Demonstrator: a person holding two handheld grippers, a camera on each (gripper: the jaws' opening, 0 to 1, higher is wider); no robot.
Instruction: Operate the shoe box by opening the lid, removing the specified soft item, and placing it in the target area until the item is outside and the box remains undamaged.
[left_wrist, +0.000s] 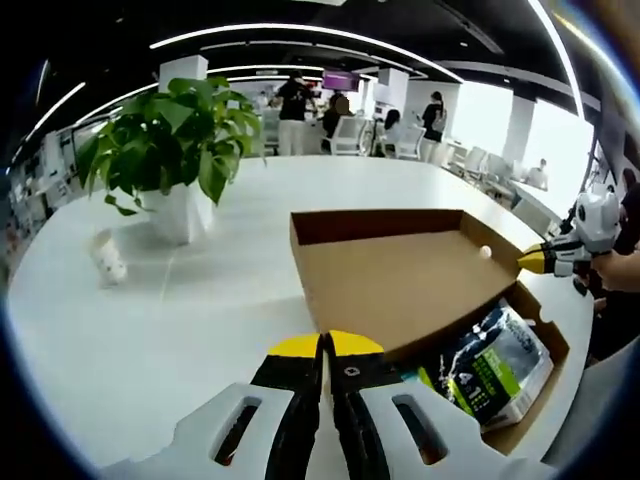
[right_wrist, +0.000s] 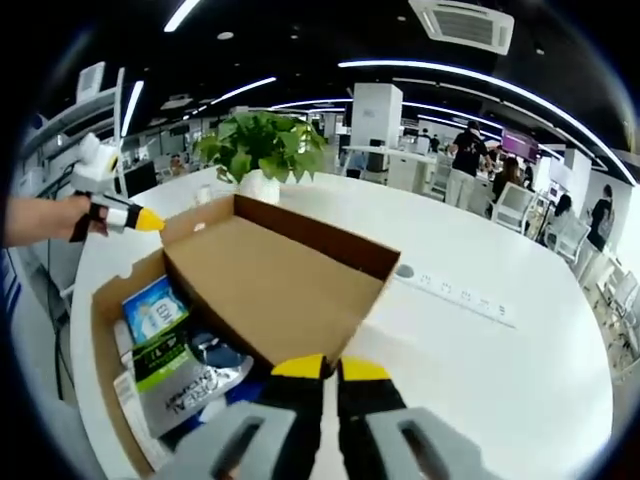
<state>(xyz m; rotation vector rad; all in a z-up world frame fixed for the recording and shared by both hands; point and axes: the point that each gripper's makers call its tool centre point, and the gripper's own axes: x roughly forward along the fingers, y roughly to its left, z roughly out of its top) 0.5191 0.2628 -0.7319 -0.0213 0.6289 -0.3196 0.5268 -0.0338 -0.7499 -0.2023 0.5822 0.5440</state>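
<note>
Already the lid (left_wrist: 400, 280) stands open; soft packets (left_wrist: 495, 365) lie in the shoe box (right_wrist: 105, 310) at four o'clock. Both tongs, left (left_wrist: 328, 345) and right (right_wrist: 325, 368), are pinched shut, empty. Next, I judge: spread one and reach in.

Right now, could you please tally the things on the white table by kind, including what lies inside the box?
Cardboard shoe box with its lid open: 1
Packaged soft items inside the box: 2 or more, overlapping, exact number unclear
Potted plant: 1
Small white cup: 1
Total: at least 5
</note>
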